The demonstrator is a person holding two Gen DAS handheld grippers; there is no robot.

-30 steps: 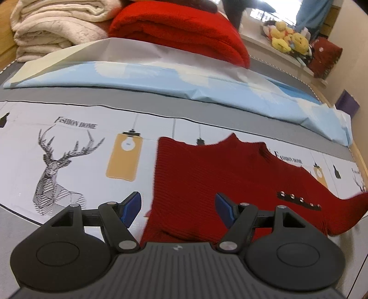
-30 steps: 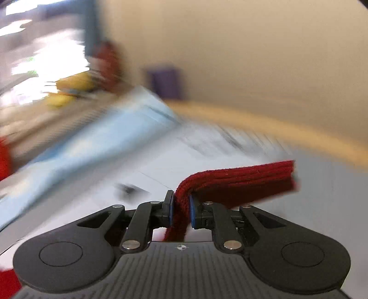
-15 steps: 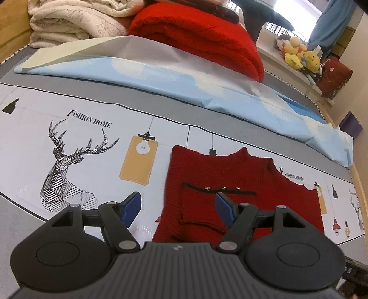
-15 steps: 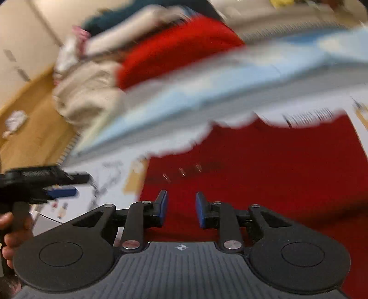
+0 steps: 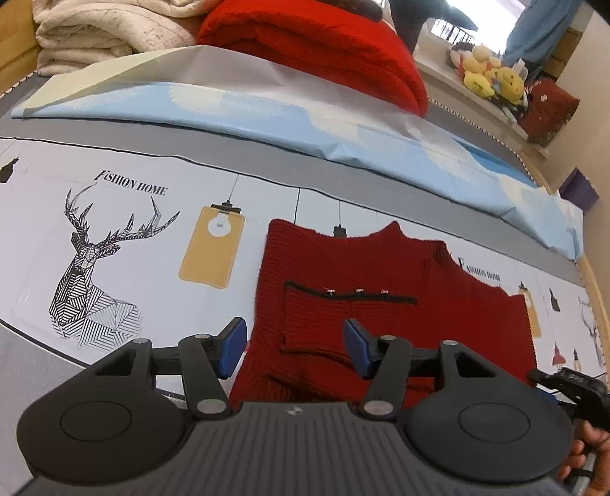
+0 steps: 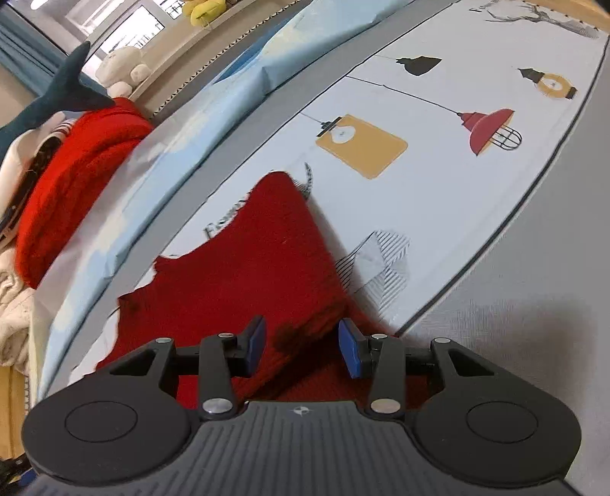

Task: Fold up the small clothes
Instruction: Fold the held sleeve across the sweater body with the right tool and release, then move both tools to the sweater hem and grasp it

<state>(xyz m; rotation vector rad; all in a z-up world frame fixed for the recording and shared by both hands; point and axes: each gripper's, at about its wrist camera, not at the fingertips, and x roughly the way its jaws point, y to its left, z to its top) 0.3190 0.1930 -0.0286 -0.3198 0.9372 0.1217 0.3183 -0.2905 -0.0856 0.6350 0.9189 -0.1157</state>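
A small dark red knit sweater [image 5: 385, 267] lies flat on the printed bed cover [image 5: 114, 213]. One sleeve with black trim and metal studs [image 5: 350, 294] is folded across its chest. My left gripper [image 5: 295, 343] hovers over the sweater's lower left part; its jaws are closing with knit below them, and the pads are not pressing on it. In the right wrist view the sweater [image 6: 244, 274] fills the lower left. My right gripper [image 6: 303, 345] is over its lower right edge, jaws opening, gripping nothing.
A folded bright red blanket [image 5: 324, 49] and cream blankets [image 5: 106, 34] are stacked at the back on a light blue sheet [image 5: 267, 110]. Plush toys [image 5: 492, 76] sit on a ledge. A person's hand [image 5: 589, 446] shows at the lower right.
The right gripper let go of the red sleeve, which now lies folded across the sweater, then swung to its right edge and opened wider. The left jaws narrowed a little.
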